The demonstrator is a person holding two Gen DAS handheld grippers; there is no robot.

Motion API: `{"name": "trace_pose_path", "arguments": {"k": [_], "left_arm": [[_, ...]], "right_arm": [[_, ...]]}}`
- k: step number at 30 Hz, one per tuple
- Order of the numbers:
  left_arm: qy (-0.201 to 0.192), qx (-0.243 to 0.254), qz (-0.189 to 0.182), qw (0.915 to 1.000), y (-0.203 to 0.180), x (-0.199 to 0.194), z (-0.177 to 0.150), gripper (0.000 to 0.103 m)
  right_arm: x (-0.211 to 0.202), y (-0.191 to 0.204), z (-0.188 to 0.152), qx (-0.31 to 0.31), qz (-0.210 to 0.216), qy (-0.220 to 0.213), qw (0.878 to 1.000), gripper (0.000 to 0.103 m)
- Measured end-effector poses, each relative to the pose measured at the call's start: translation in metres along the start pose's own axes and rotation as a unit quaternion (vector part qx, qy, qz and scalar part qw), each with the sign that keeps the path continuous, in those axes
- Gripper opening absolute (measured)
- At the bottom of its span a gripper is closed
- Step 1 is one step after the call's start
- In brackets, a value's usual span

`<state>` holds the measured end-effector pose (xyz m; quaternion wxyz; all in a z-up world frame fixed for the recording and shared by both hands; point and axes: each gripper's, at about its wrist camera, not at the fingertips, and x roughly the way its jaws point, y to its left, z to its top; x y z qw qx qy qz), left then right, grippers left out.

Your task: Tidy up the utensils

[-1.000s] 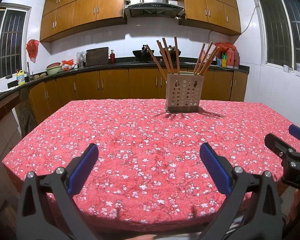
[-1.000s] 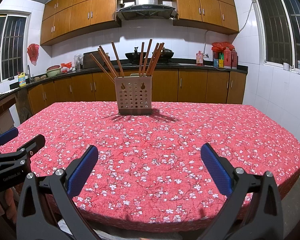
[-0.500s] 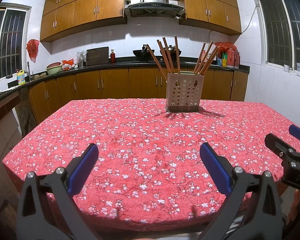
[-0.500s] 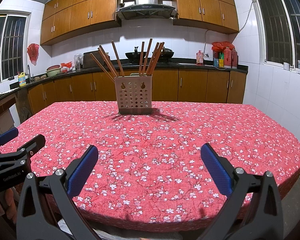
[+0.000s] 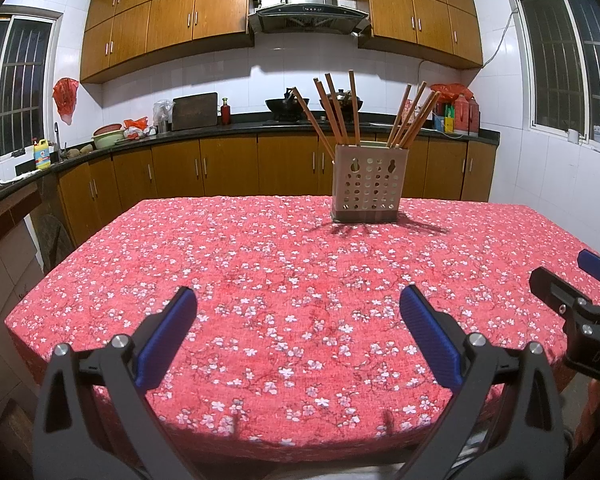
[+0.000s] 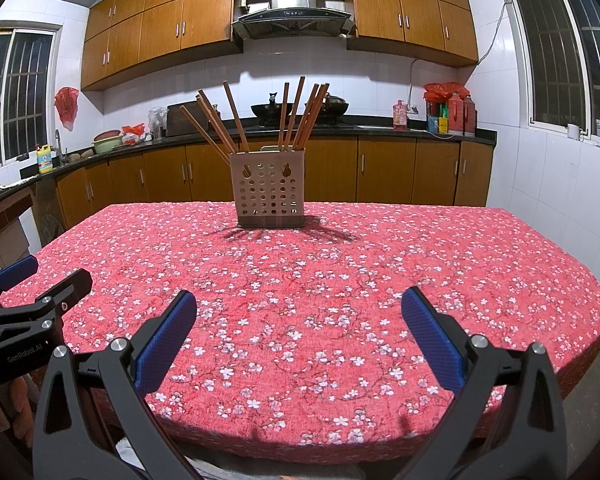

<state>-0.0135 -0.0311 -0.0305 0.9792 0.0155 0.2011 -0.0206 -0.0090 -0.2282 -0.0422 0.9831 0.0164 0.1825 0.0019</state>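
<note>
A perforated beige utensil holder (image 5: 366,182) stands upright on the far half of the surface (image 5: 260,280), which is draped in a red cloth printed with small white blossoms. Wooden chopsticks (image 5: 340,112) stick out of its top in two fanned clusters: four lean toward the left side and about four toward the right, though the right cluster overlaps too much for a sure count. Two keyhole slots and a grid of round holes mark the holder's near face. In the right wrist view the same holder (image 6: 270,190) sits left of centre, its chopsticks (image 6: 296,118) splayed the same way.

Between the holder and both tools lies only bare patterned cloth; nothing stands in the path. Behind the surface runs a dark kitchen counter with wooden cabinets, a wok (image 5: 286,103) on the stove under a steel range hood (image 5: 308,16), a cutting board (image 5: 195,111) leaning on the tiled wall, and red bottles (image 5: 458,108) at the right end.

The left hand-held gripper (image 5: 298,326) hovers over the near edge, jaws spread wide and empty, the holder well ahead and slightly right of it. The right hand-held gripper (image 6: 298,326) is likewise released and empty, with the holder well ahead and slightly left. Each tool appears at the edge of the other's view: two in all.
</note>
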Motion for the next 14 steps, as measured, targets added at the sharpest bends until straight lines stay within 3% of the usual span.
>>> {"name": "trace_pose_path", "arguments": {"k": [14], "left_arm": [[0.004, -0.003, 0.0, 1.0, 0.002, 0.0027, -0.0058, 0.099]], "right_arm": [[0.0003, 0.0, 0.0006, 0.0, 0.0, 0.0, 1.0, 0.101]]}}
